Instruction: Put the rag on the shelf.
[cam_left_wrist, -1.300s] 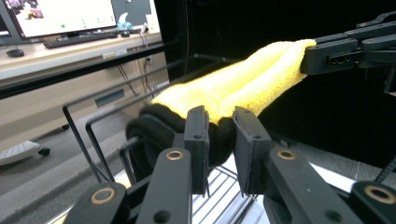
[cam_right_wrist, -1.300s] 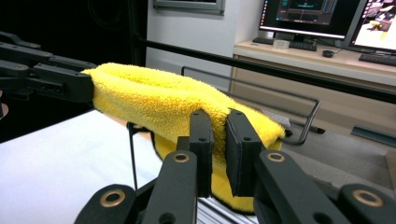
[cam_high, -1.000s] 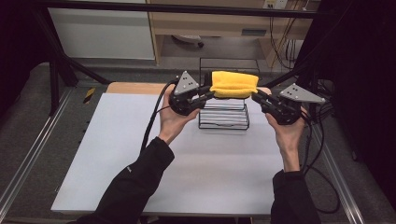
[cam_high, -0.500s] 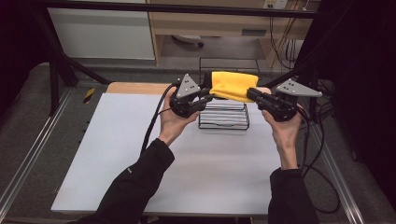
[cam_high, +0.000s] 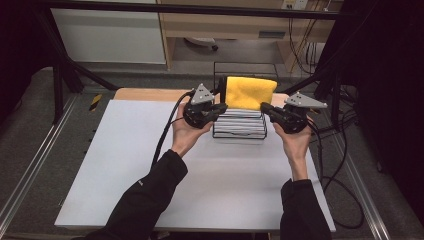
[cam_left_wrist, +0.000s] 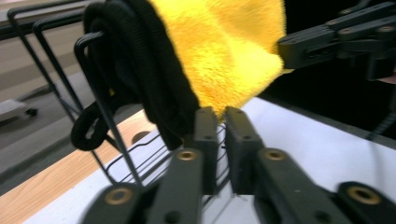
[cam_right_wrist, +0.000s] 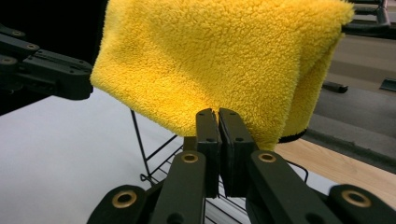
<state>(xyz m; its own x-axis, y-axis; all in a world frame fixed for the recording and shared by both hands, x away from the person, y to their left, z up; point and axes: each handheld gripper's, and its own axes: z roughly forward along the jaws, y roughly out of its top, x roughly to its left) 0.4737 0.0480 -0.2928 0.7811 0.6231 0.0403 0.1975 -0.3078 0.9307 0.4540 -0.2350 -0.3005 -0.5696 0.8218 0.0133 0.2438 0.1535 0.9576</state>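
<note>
A fluffy yellow towel (cam_high: 250, 92) hangs folded over the top bar of a black wire rack (cam_high: 240, 131) at the table's far middle. My left gripper (cam_high: 220, 108) is at the towel's lower left corner. Its jaws have just been closing, and in the left gripper view (cam_left_wrist: 222, 112) they pinch the tip of the towel (cam_left_wrist: 224, 46). My right gripper (cam_high: 263, 106) is at the lower right corner, and its jaws (cam_right_wrist: 217, 112) are pressed together on the lower edge of the towel (cam_right_wrist: 219, 56).
A black ribbed cloth (cam_left_wrist: 154, 70) hangs on the rack (cam_left_wrist: 100, 93) beside the towel. The rack stands on a white tabletop (cam_high: 150, 165) in front of a wooden strip (cam_high: 145, 94). Black frame bars and cables (cam_high: 330, 165) run along the right side.
The right gripper has moved left and a little down, onto the towel's right corner. Both pairs of jaws have closed. The left hand has hardly moved.
</note>
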